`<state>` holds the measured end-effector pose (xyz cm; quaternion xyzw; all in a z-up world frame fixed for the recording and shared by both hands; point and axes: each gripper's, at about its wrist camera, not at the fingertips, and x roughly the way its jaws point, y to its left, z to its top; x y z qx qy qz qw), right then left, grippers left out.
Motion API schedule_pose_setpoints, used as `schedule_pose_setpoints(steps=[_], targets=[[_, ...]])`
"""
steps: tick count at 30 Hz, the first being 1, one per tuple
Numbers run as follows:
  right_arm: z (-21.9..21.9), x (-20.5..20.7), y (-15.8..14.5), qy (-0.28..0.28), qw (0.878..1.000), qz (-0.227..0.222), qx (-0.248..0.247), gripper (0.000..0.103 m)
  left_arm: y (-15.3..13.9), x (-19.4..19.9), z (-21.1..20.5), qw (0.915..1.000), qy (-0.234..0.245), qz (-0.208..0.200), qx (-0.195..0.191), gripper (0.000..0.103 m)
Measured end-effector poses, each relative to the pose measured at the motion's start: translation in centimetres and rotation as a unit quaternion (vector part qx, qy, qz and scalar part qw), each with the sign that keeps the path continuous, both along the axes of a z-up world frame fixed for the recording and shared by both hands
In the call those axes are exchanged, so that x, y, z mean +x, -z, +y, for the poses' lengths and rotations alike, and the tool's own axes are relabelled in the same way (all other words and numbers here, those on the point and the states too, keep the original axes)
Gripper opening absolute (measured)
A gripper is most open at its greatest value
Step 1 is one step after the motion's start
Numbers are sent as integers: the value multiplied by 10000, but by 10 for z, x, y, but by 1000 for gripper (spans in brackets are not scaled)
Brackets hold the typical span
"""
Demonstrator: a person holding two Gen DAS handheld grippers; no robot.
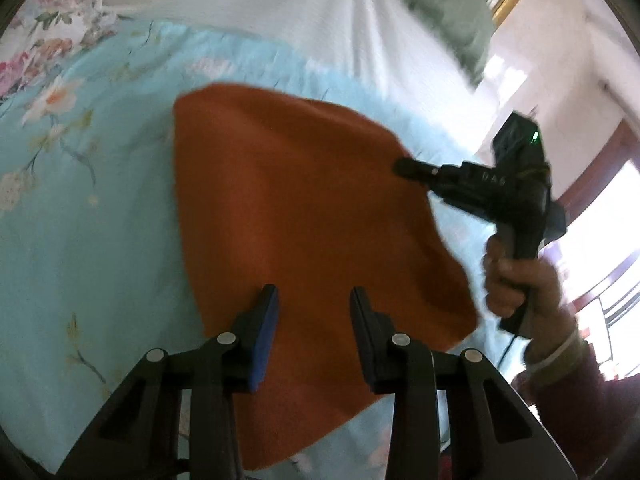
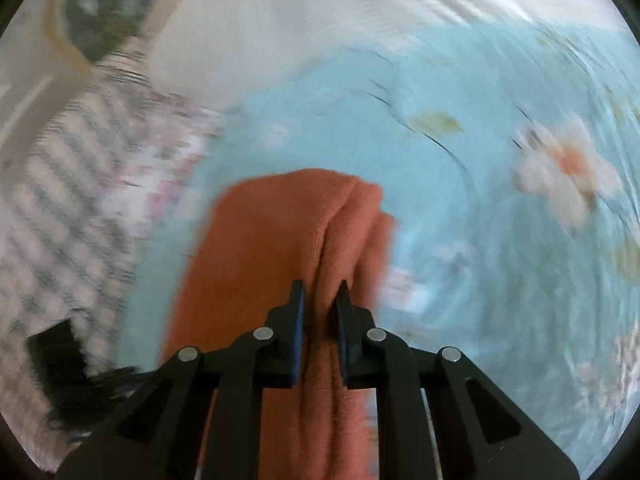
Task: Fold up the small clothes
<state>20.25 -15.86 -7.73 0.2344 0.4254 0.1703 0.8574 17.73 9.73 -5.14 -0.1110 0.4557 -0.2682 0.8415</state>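
Two hand-held grippers work one orange cloth (image 1: 304, 216) on a bed. In the left wrist view, the left hand-held gripper (image 1: 314, 300) sits nearest, at 6 o'clock, its fingers (image 1: 264, 332) spread wide with nothing between them; the cloth shows under and beyond the gap, and whether the tips touch it cannot be told. The cloth spreads from 6 o'clock toward the middle of that view, over the bedsheet (image 1: 92, 208), which is pale blue with printed flowers. At 3 o'clock the right hand-held gripper (image 1: 404, 168) reaches in from the side, its tip at the cloth's far right edge. Pale letters on its black body read roughly "UAS", blurred; a green light (image 1: 535, 135) glows above them. A hand (image 1: 516, 280) grips its handle at 4 o'clock. Farther off, toward 12 o'clock, lies white ribbed fabric (image 1: 320, 12).

In the right wrist view, the right hand-held gripper (image 2: 320, 296) has its fingers drawn close on a bunched ridge of the cloth (image 2: 280, 240), which runs between them from 6 o'clock toward the middle. Beyond it the bedsheet (image 2: 460, 168) is blurred, with a white and orange flower (image 2: 568, 172) at 3 o'clock. A striped fabric (image 2: 60, 184) lies at 9 o'clock.
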Motion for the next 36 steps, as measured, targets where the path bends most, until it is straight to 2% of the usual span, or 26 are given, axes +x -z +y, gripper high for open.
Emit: schedule_pose_setpoints(steps=[3,5,6,8,9,12,14,16,18,20,22,23,24,25,28,30,33,36], targets=[[-7,10,30,135,9992,281,235,17,10,1,-4,10000,-44,5,-34,31],[-6,11,29,222,9992,269,219,18,12,3,-7,9999,-105,43,-47,31],[-6,11,27,239,9993,269,144,23,13,2,-8,9999,-130,33,-22,31],[-5,9,18,275,9992,304,-34,29,12,0,-10,9998,-168,37,31,31],[-8,5,12,315,9990,314,-40,29,10,0,-10,9998,-188,64,27,31],[-10,-10,-21,472,9988,-21,-86,29,-3,3,-2,9994,-290,84,-175,32],[1,-16,-44,354,9987,-353,140,29,-18,7,7,9984,-492,-114,-257,32],[17,-10,-53,51,9980,-456,436,30,-25,21,9,9975,-609,-151,-319,32],[34,5,-45,-144,9974,-306,631,30,-28,37,7,9968,-734,-163,-265,31],[43,21,-29,-36,9993,-129,348,30,-22,54,3,9962,-863,-63,-117,31],[39,39,-3,302,9993,198,-9,29,0,73,4,9946,-981,340,20,25],[36,43,5,369,9990,251,-59,23,6,77,6,9939,-1023,418,44,20],[32,47,13,405,9989,219,-59,8,12,79,8,9933,-1068,441,49,5],[28,48,17,467,9988,144,-95,3,15,81,10,9933,-1064,456,16,6],[25,47,17,446,9990,93,-8,2,17,82,12,9932,-1045,506,-2,5],[24,42,12,401,9992,65,32,7,14,81,9,9930,-1073,475,124,5],[18,19,-2,348,9994,40,81,7,4,69,8,9924,-1162,373,180,4],[21,-15,-21,174,9996,-181,117,8,-8,40,13,9936,-1106,223,-19,4]])
